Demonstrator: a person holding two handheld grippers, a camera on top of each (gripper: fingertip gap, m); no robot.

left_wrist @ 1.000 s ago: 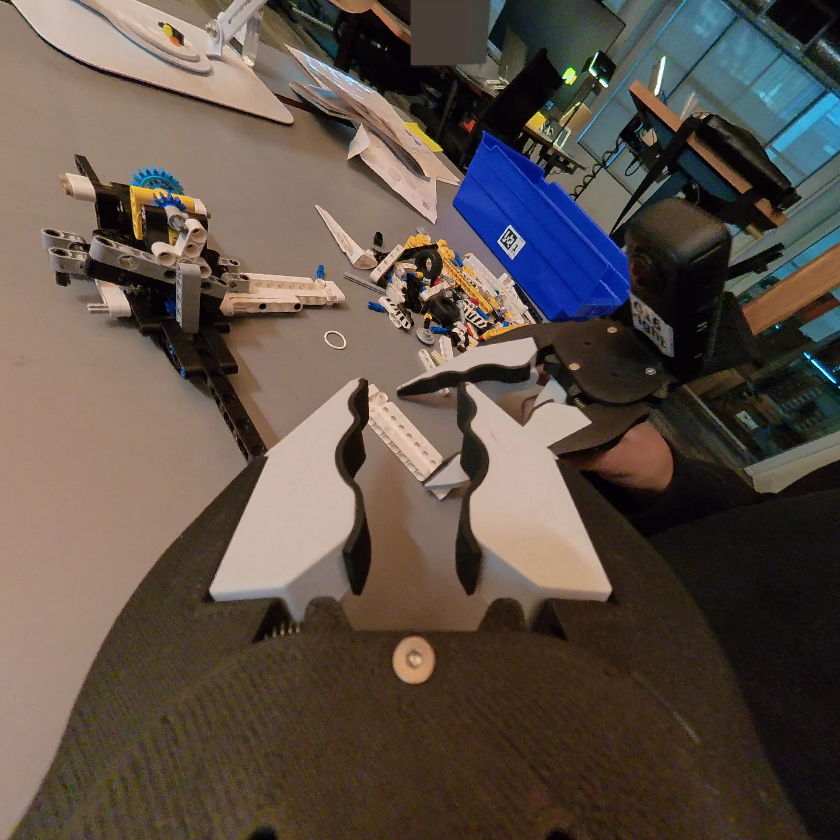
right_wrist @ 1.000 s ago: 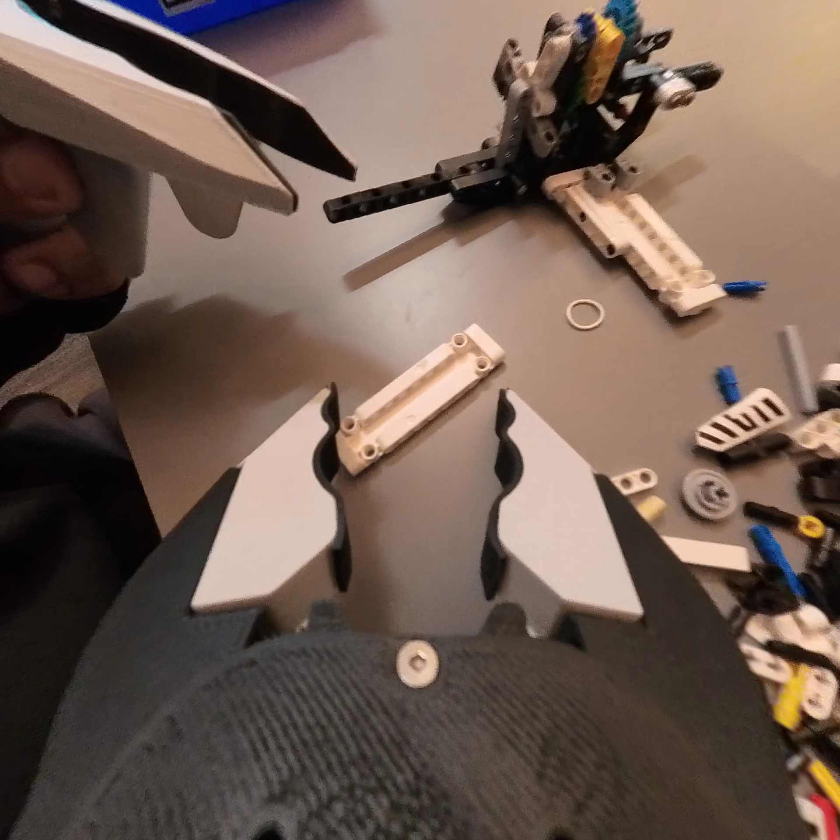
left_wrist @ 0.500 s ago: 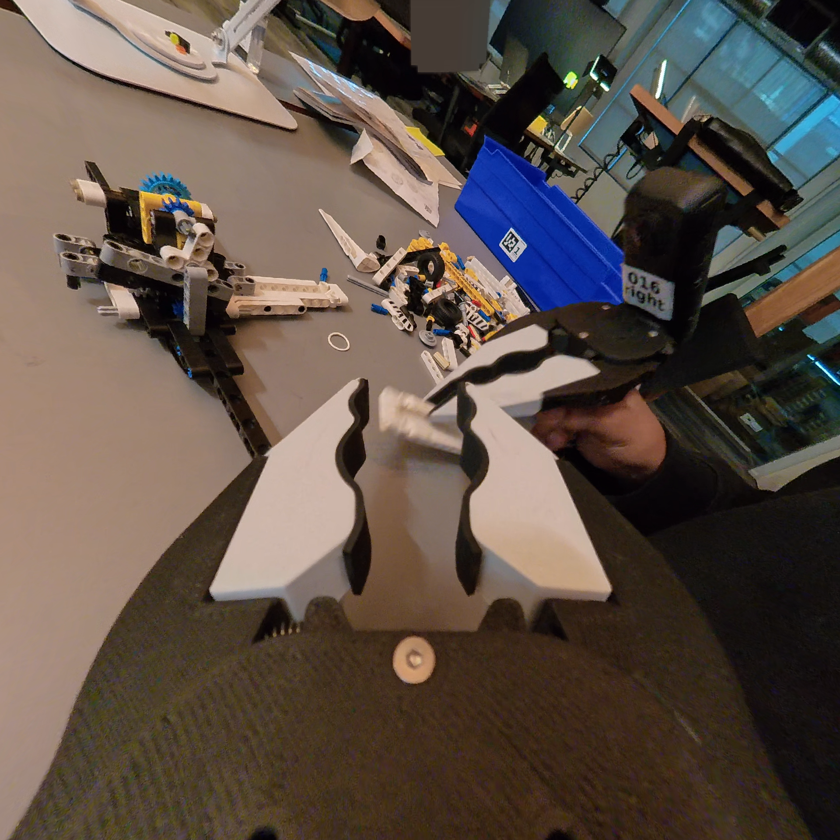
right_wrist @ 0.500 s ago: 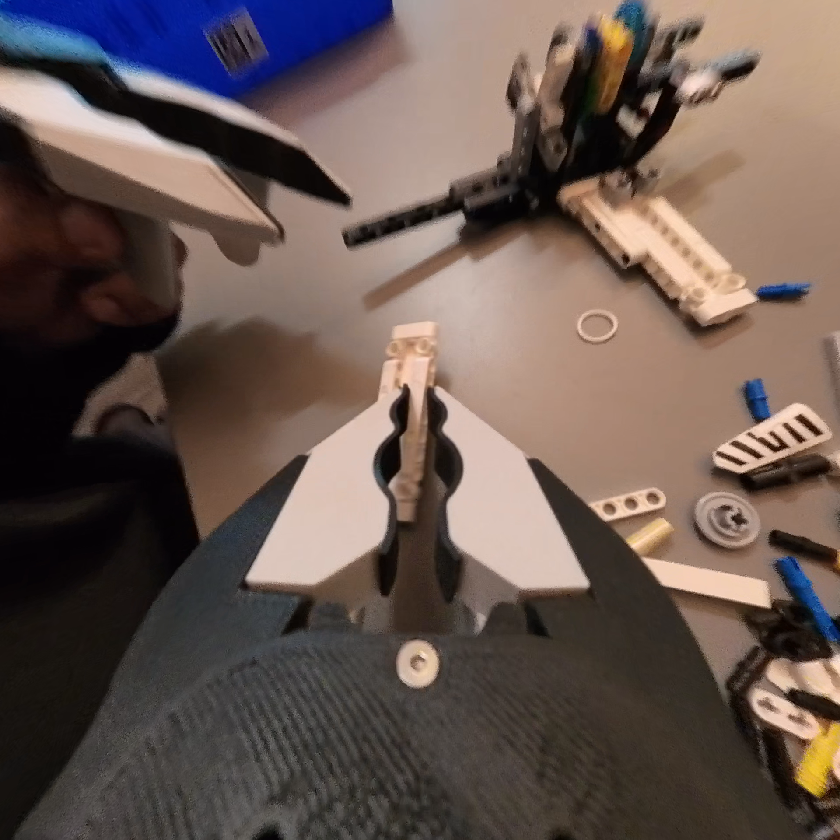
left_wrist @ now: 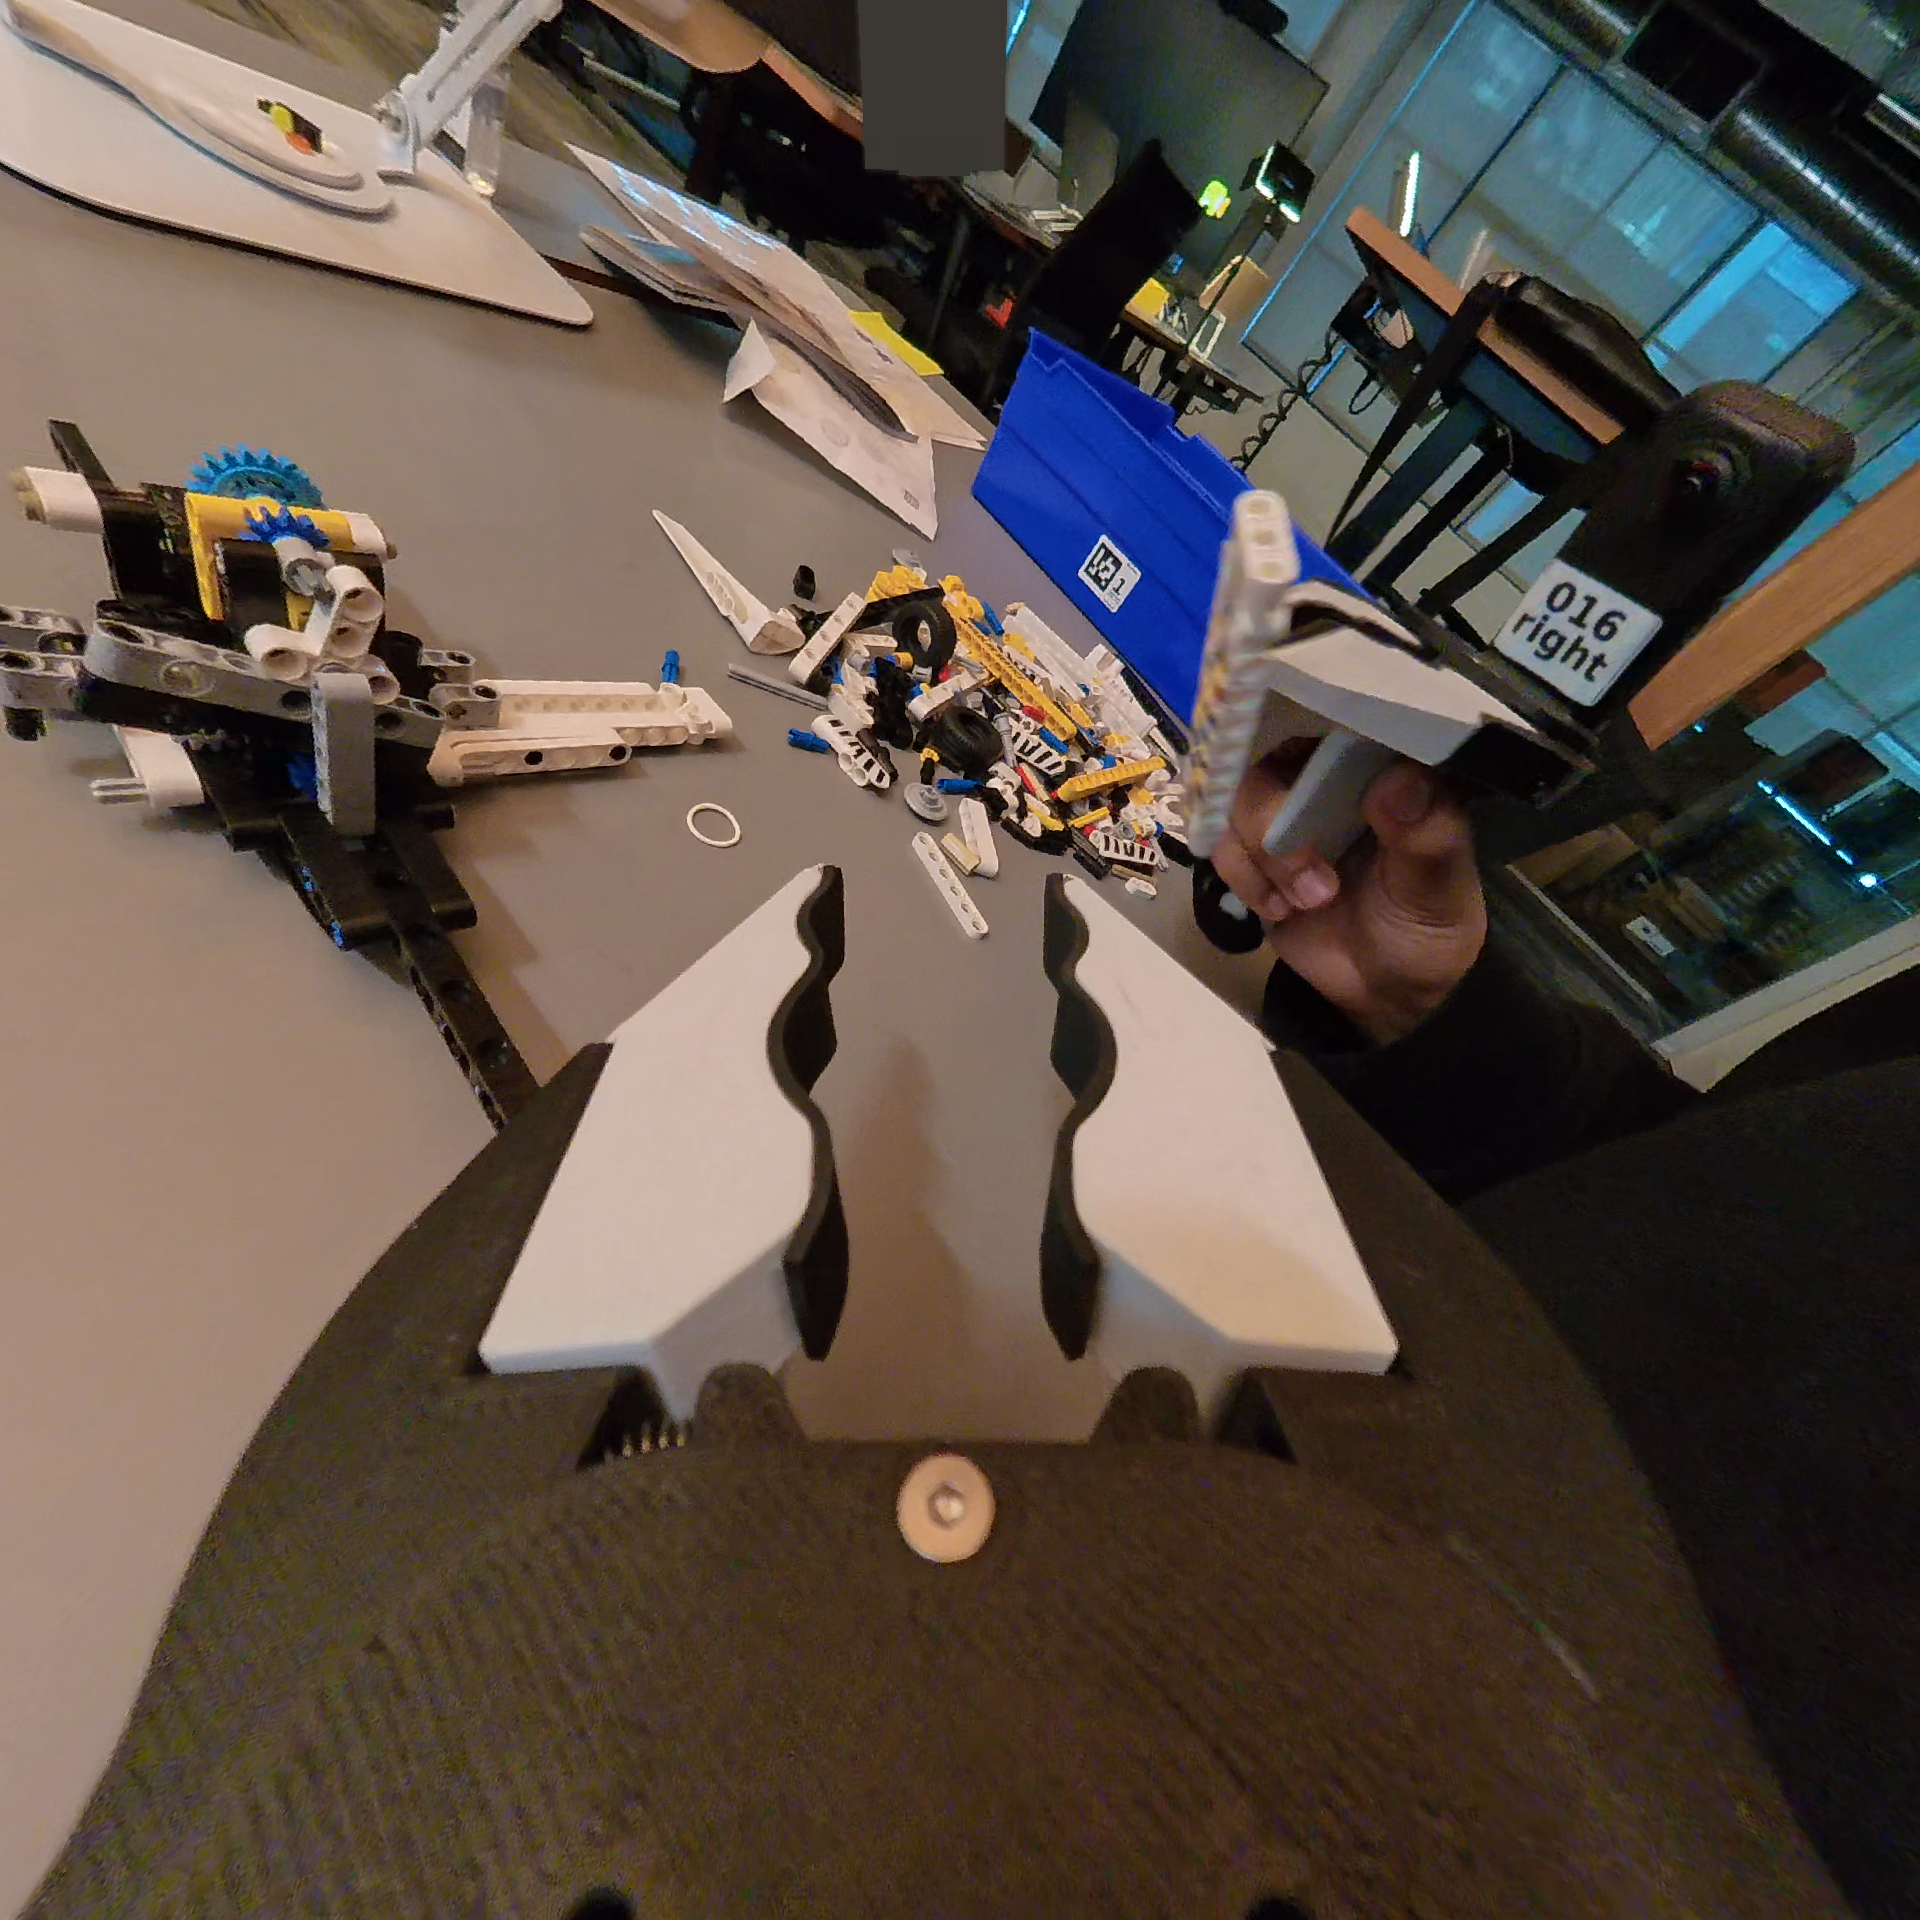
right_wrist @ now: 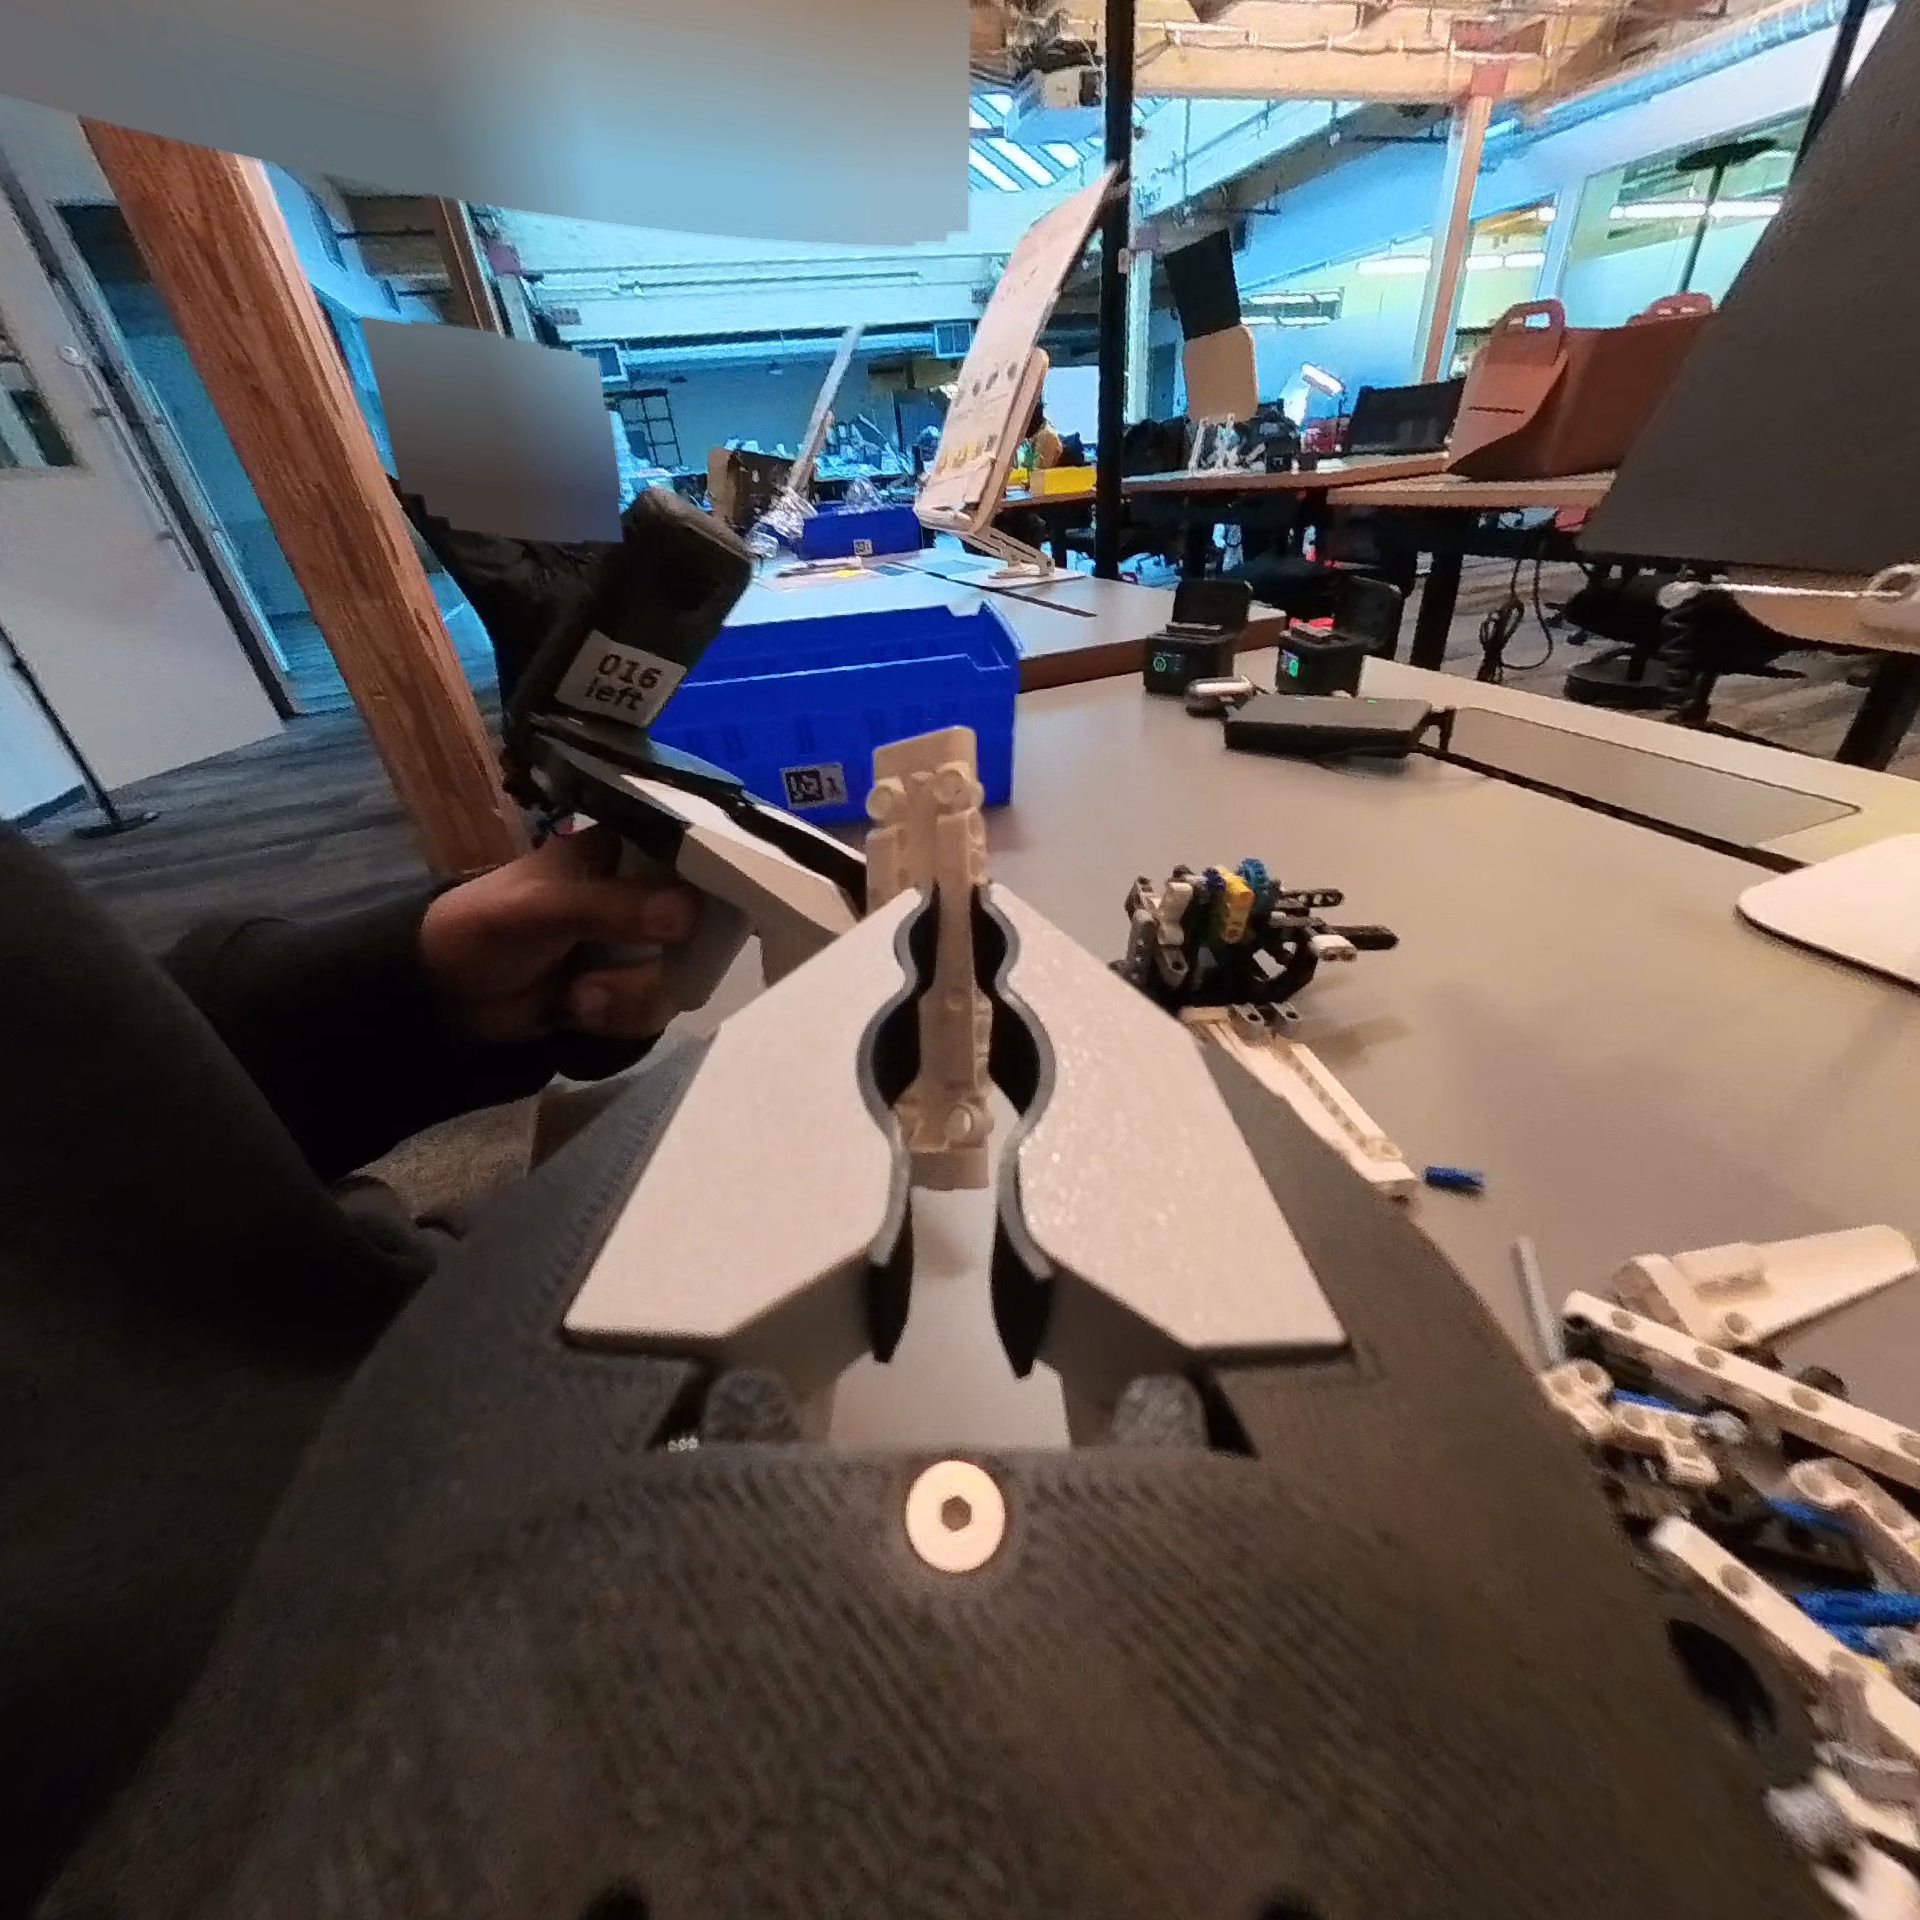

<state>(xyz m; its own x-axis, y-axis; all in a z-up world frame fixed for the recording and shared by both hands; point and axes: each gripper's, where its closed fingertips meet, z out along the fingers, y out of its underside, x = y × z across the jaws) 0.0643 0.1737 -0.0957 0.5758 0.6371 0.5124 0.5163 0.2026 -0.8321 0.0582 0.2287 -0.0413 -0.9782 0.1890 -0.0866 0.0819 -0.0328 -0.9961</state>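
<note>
Fingers of the right gripper [right_wrist: 951, 914] pinch a white studded beam [right_wrist: 928, 821], both dark pads pressed on its narrow sides; the beam stands upright, its upper end projecting clear past the fingertips and its lower end reaching back between the finger roots. Seen from the left wrist view, the same beam [left_wrist: 1236, 665] hangs in the air above the worktop [left_wrist: 540, 447], well right of and beyond the left fingertips.

Fingers of the left gripper [left_wrist: 943, 894] stand spread with nothing between them, over bare grey surface. Just beyond their tips lies a thin white holed strip [left_wrist: 951, 885]; a white ring [left_wrist: 714, 825] lies a little farther, to the left. Far left of the fingers sits a part-built model [left_wrist: 239, 665] of black, grey, white, yellow and blue pieces, its black beam [left_wrist: 436, 966] running back to the left finger's outer side. Ahead and right, a loose pile of small parts [left_wrist: 987, 707] spreads up to a blue bin [left_wrist: 1122, 520] at the worktop's far edge. Open worktop lies between model and pile, and to the near left of the fingers. Papers [left_wrist: 810, 343] and a white stand base [left_wrist: 312, 208] occupy the far corner.
</note>
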